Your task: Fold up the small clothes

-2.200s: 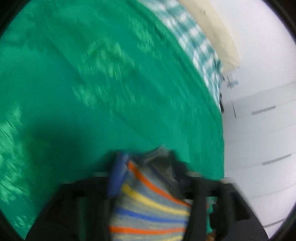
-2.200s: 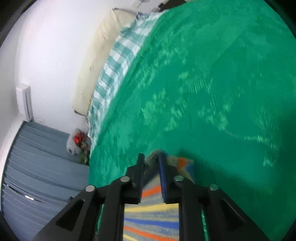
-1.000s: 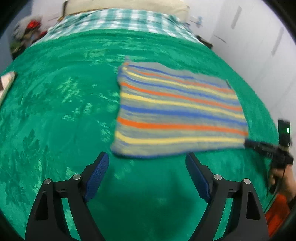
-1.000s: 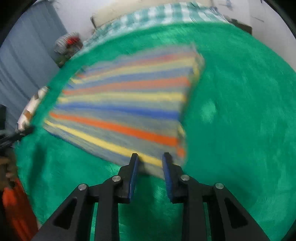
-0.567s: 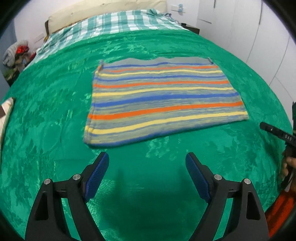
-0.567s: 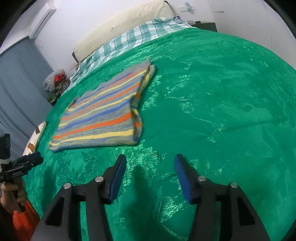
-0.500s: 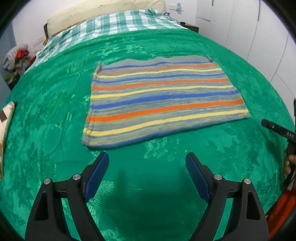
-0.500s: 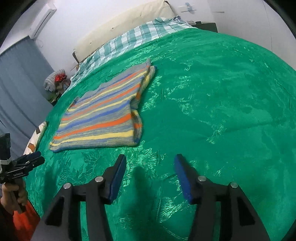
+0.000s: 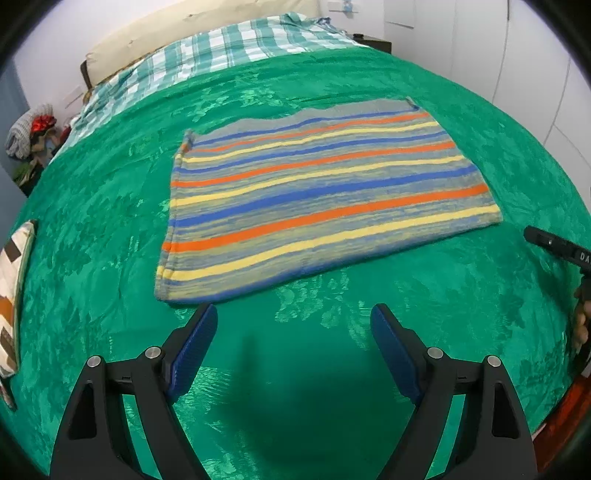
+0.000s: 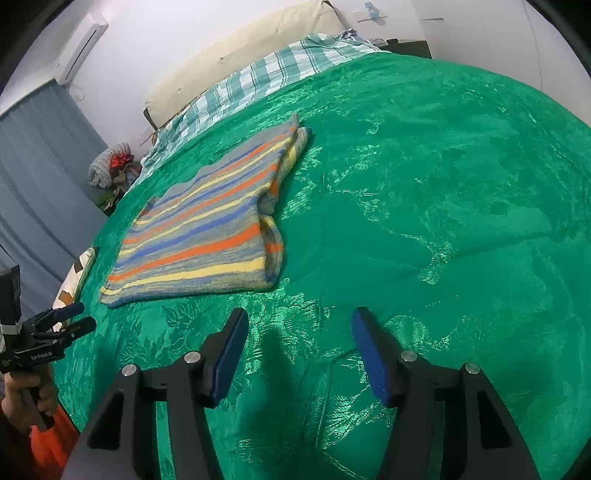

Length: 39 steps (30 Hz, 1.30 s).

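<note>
A striped garment (image 9: pixel 317 195), grey with orange, yellow and blue bands, lies flat and folded on the green bedspread (image 9: pixel 110 206). In the right wrist view the striped garment (image 10: pixel 207 229) lies to the left, its right edge doubled over. My left gripper (image 9: pixel 293 332) is open and empty, just in front of the garment's near edge. My right gripper (image 10: pixel 299 332) is open and empty, near the garment's near right corner. Each gripper shows in the other's view: the right gripper (image 9: pixel 557 247) at the far right, the left gripper (image 10: pixel 55 325) at the far left.
A checked sheet (image 9: pixel 229 48) and a cream pillow (image 9: pixel 177 29) lie at the head of the bed. A brown-and-white patterned cushion (image 9: pixel 9 288) lies at the bed's left edge. White wardrobes (image 9: pixel 517 55) stand to the right, a clothes pile (image 10: pixel 110 166) by the grey curtain.
Both grippers let go of the garment and opened. It went from held and blurred to lying flat on the bedspread, and both grippers drew back from it.
</note>
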Each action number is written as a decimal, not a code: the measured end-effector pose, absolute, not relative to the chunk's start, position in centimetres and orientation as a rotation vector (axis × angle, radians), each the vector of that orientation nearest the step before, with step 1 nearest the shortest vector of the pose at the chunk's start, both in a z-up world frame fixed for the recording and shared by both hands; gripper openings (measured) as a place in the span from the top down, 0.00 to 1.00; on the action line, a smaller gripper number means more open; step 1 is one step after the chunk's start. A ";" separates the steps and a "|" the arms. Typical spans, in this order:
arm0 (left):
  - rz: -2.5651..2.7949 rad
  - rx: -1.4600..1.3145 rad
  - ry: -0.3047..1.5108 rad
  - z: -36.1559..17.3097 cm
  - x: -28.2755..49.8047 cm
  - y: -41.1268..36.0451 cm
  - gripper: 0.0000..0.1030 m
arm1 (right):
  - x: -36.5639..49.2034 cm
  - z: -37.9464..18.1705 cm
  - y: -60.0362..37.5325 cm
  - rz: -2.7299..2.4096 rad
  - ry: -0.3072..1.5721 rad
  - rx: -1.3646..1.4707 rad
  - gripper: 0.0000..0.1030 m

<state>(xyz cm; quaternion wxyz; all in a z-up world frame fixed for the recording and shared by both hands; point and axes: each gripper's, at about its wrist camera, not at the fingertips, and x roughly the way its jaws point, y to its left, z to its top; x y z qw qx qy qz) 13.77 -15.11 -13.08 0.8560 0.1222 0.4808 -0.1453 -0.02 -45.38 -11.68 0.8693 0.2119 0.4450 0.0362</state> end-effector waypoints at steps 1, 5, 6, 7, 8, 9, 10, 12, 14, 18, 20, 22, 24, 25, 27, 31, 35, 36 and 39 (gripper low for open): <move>-0.313 0.265 1.008 -13.1 13.6 -15.5 0.16 | -0.1 -11.6 -45.6 0.075 0.928 0.448 0.43; -0.443 0.323 0.975 -12.7 12.7 -19.4 0.16 | -0.5 -10.3 -46.8 0.040 0.868 0.485 0.43; -0.485 0.340 0.961 -12.6 12.5 -20.6 0.16 | -0.6 -10.1 -47.2 0.031 0.855 0.495 0.43; -0.543 0.362 0.934 -12.4 12.2 -22.4 0.16 | -0.7 -9.9 -47.6 0.024 0.843 0.508 0.43; -0.594 0.383 0.907 -12.4 11.9 -24.0 0.16 | -0.8 -9.8 -48.0 0.015 0.835 0.521 0.43; -0.661 0.422 0.874 -12.5 11.7 -26.4 0.16 | -0.9 -9.7 -48.5 0.007 0.829 0.533 0.43; -0.691 0.455 0.858 -12.8 11.8 -27.9 0.16 | -1.0 -9.7 -48.9 0.003 0.826 0.544 0.43; -0.732 0.530 0.842 -13.9 12.4 -31.3 0.18 | -1.2 -9.6 -49.3 0.001 0.823 0.553 0.43; -0.752 0.555 0.861 -15.3 13.8 -34.0 0.21 | -1.3 -9.3 -49.7 0.000 0.814 0.555 0.43; -0.794 0.580 0.860 -17.6 15.3 -37.4 0.48 | 0.0 -8.6 -50.7 0.042 0.815 0.587 0.43; -0.793 0.606 0.808 -17.7 15.1 -37.8 0.93 | 2.1 -8.1 -51.2 0.084 0.829 0.584 0.43; -0.784 0.590 0.787 -17.5 15.0 -37.8 0.94 | 5.4 -7.7 -51.7 0.144 0.861 0.568 0.43; -0.798 0.545 0.783 -17.1 14.7 -37.3 0.95 | 9.8 -8.0 -51.8 0.216 0.925 0.579 0.43; -0.808 0.528 0.781 -16.9 14.5 -37.0 0.95 | 12.4 -8.5 -51.7 0.245 0.960 0.592 0.43; -0.830 0.501 0.776 -16.6 14.0 -36.6 0.95 | 16.5 -9.8 -51.3 0.293 1.015 0.628 0.43; -0.848 0.449 0.789 -16.1 13.9 -35.6 0.95 | 23.0 -13.3 -50.4 0.268 1.092 0.709 0.43; -0.862 0.360 0.817 -15.5 14.4 -34.9 0.95 | 25.4 -15.6 -50.6 0.199 1.071 0.839 0.93; -0.864 0.311 0.822 -15.0 14.7 -34.5 0.95 | 25.7 -15.6 -50.4 0.200 1.065 0.849 0.92; -0.851 0.156 0.817 -12.8 15.2 -31.3 0.95 | 25.7 -12.9 -48.8 0.195 1.029 0.764 0.93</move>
